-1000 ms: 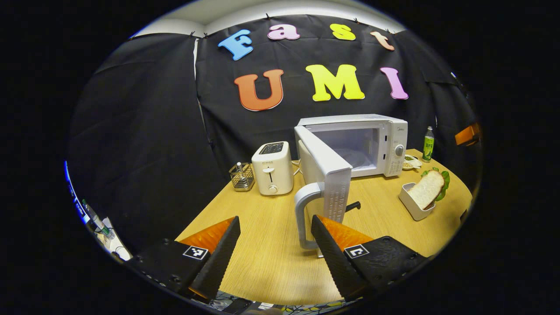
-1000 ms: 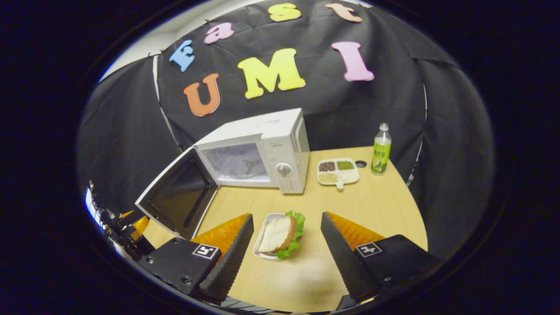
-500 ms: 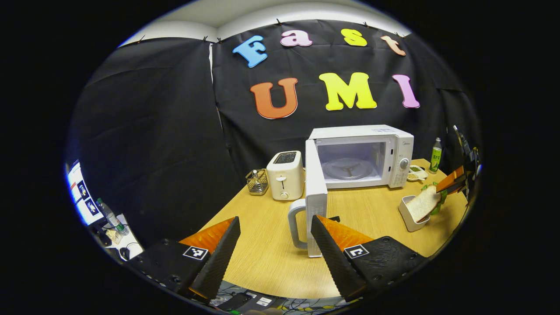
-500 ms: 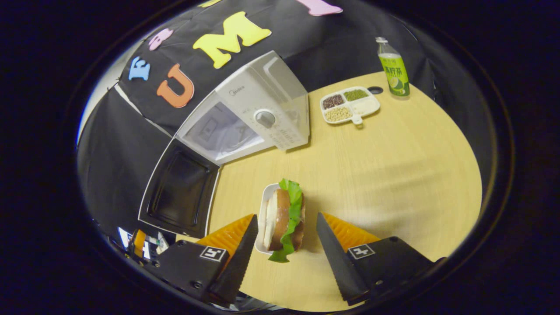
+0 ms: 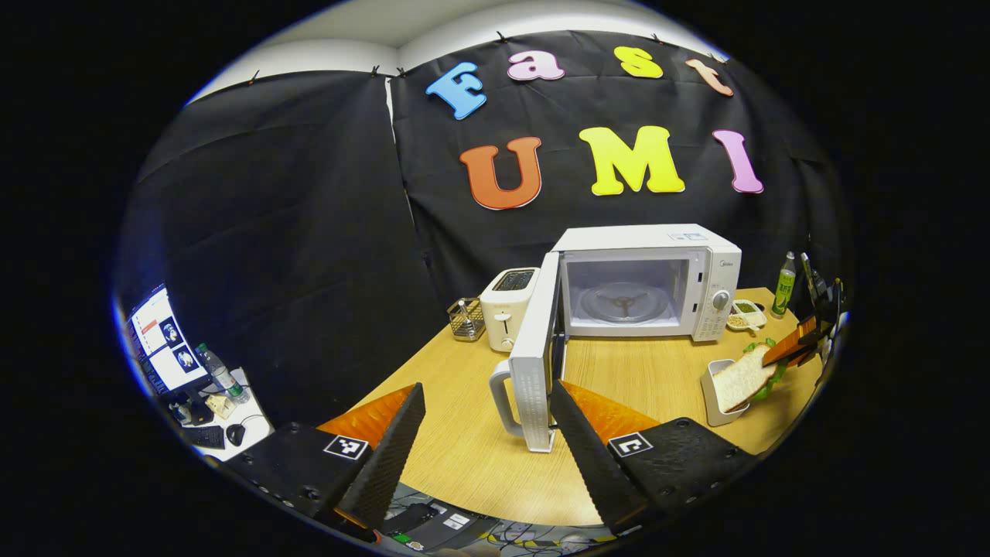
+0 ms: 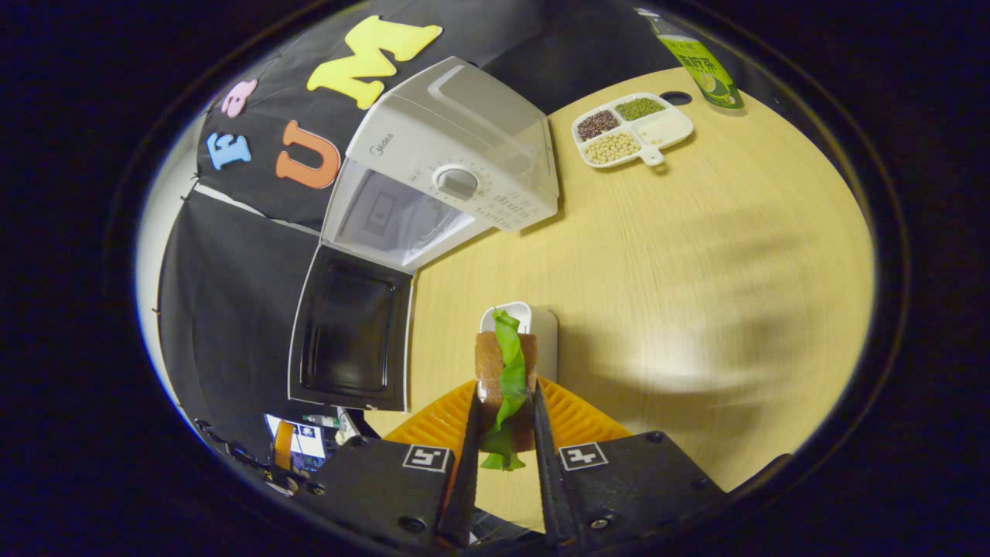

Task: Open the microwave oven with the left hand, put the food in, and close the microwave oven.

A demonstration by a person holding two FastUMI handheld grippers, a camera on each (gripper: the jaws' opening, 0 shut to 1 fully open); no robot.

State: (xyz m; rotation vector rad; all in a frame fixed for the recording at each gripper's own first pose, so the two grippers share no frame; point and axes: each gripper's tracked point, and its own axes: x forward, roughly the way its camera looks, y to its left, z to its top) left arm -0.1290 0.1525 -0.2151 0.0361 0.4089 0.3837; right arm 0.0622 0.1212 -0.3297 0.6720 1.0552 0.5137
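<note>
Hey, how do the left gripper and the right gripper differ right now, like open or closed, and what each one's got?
The left gripper stands open with its fingers spread and nothing between them; the right gripper is shut on the sandwich. The left gripper faces the edge of the open microwave door, while the right gripper is over the white dish on the table. Both are above the same table.

Black cloth walls (image 5: 294, 232) all around, with a white ceiling (image 5: 433, 23) above. Light wood worktop (image 6: 696, 255). A side desk (image 5: 232, 418) sits lower left.
</note>
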